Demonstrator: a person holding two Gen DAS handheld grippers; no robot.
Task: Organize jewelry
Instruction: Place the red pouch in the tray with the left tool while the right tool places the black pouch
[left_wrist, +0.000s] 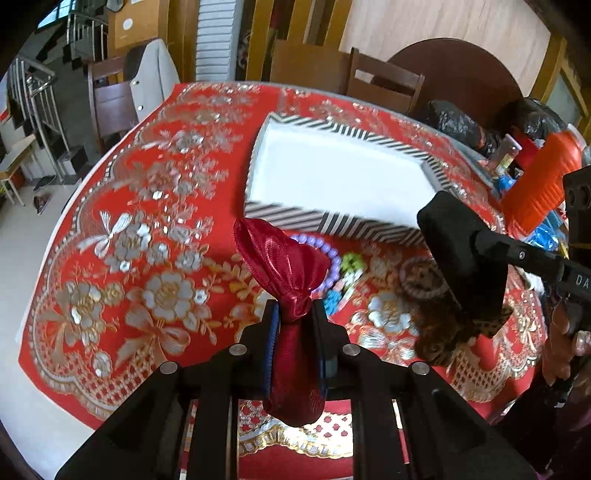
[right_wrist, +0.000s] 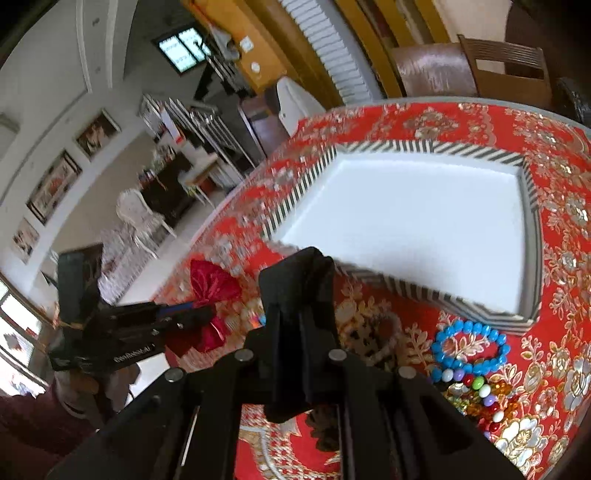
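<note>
My left gripper (left_wrist: 295, 314) is shut on a dark red satin hair bow (left_wrist: 284, 266) and holds it above the red tablecloth, just short of the striped tray (left_wrist: 280, 218). The bow also shows in the right wrist view (right_wrist: 212, 284). My right gripper (right_wrist: 301, 269) is shut on a black and leopard-print fabric piece (left_wrist: 458, 332), near the tray's (right_wrist: 443, 299) front edge. A purple bead bracelet (left_wrist: 328, 254) lies behind the bow. A blue bead bracelet (right_wrist: 469, 347) and mixed coloured beads (right_wrist: 476, 391) lie by the tray. The tray's white inside holds nothing.
An orange ribbed container (left_wrist: 539, 181) and black bags (left_wrist: 461, 125) sit at the table's right. Wooden chairs (left_wrist: 384, 81) stand behind the table. A brown bead ring (right_wrist: 373, 343) lies near my right gripper. The table edge drops off at left.
</note>
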